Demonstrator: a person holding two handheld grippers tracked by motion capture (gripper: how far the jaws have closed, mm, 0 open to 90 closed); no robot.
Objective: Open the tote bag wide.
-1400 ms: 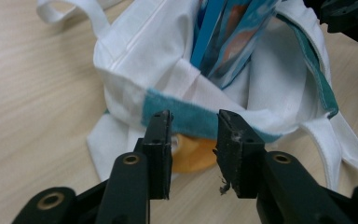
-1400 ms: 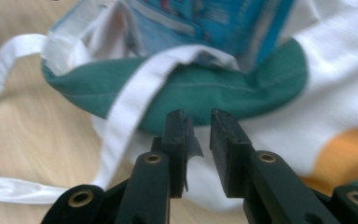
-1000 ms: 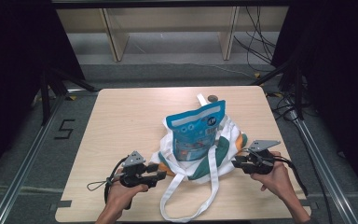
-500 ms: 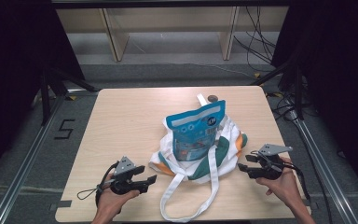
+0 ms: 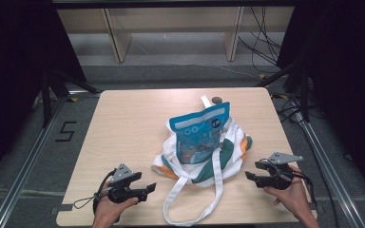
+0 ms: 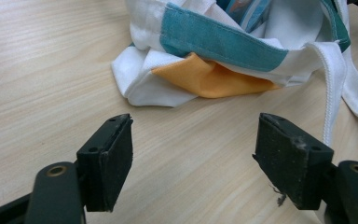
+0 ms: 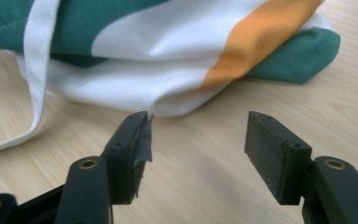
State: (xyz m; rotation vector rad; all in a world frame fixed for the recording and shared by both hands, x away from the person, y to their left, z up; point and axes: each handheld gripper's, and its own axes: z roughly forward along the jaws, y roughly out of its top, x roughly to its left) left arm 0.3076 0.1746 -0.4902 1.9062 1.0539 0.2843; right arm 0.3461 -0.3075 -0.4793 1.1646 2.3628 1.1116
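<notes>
A white cloth bag with green and orange patches lies crumpled at the middle of the wooden table. A blue snack packet stands out of its mouth. My left gripper sits low at the bag's front left, apart from the cloth; its jaws have just been opening and nothing is between them. The bag's orange corner lies beyond my left gripper. My right gripper rests at the bag's front right, its jaws likewise just opened and empty. Cloth lies just past my right gripper.
The bag's white strap loops toward the table's front edge between my hands. A small round dark object sits near the far edge. Beyond the table stand wooden shelf legs and cables on the floor.
Both grippers have drawn back from the bag toward the table's front corners and let go of the cloth, their jaws now spread. The bag has slumped slightly.
</notes>
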